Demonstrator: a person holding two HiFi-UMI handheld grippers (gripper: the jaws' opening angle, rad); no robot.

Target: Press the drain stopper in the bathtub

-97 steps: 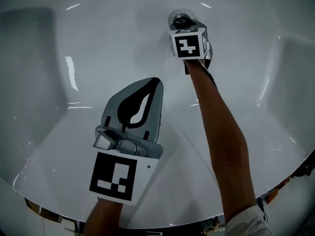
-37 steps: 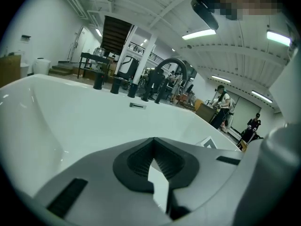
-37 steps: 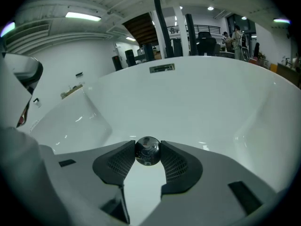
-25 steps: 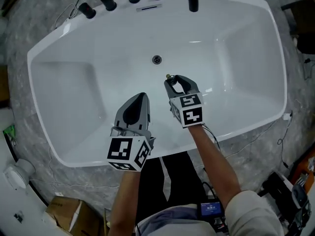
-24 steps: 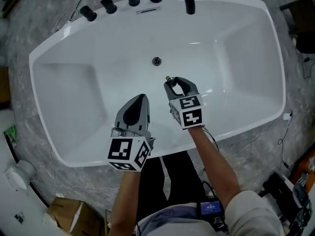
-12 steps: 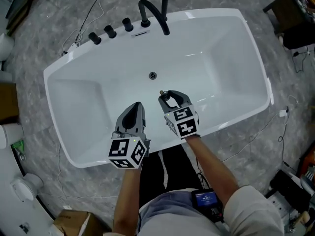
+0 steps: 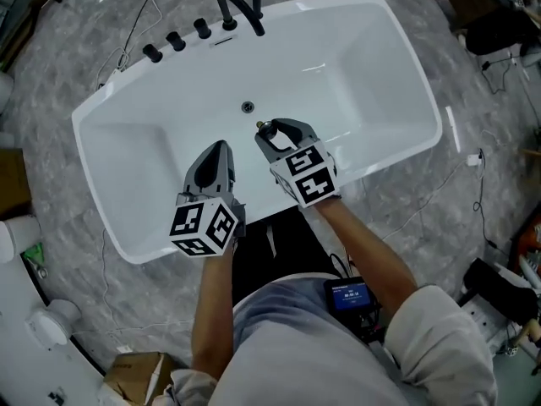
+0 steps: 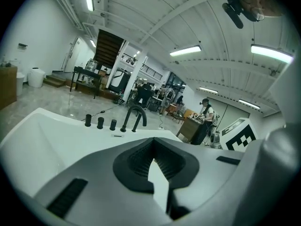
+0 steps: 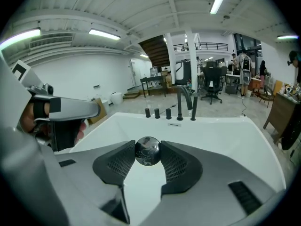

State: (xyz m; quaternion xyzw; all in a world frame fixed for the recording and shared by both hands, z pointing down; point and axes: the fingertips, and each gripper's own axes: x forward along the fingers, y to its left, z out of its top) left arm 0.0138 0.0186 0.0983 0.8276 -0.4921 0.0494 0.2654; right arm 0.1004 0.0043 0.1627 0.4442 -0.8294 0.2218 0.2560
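- Person stands at the near rim of the white glossy bathtub (image 7: pixel 363 74), looking steeply down; both grippers are held over the tub.
- Right gripper (image 7: pixel 272 130): jaws stand fairly wide but are clamped on the round chrome drain stopper (image 9: pixel 147 151), with a ribbed pad pressing on each side of it.
- The stopper is therefore up in the right jaws, well apart from the tub floor.
- The small dark drain opening (image 7: pixel 248 106) sits in the tub floor at about 11 o'clock from the right jaw tips in the head view; whether anything sits in it, I cannot tell.
- Left gripper (image 7: pixel 220 146): jaw tips meet, with only a thin sliver of tub showing lower down between them; nothing is held.
- The left gripper lies at about 8 o'clock from the right gripper.
- Black curved faucet (image 7: pixel 241 7) stands on the far rim at 12 o'clock, with a row of black knobs (image 7: pixel 176 41) toward 10 o'clock.
- Grey marbled floor (image 7: pixel 68 66) surrounds the tub.
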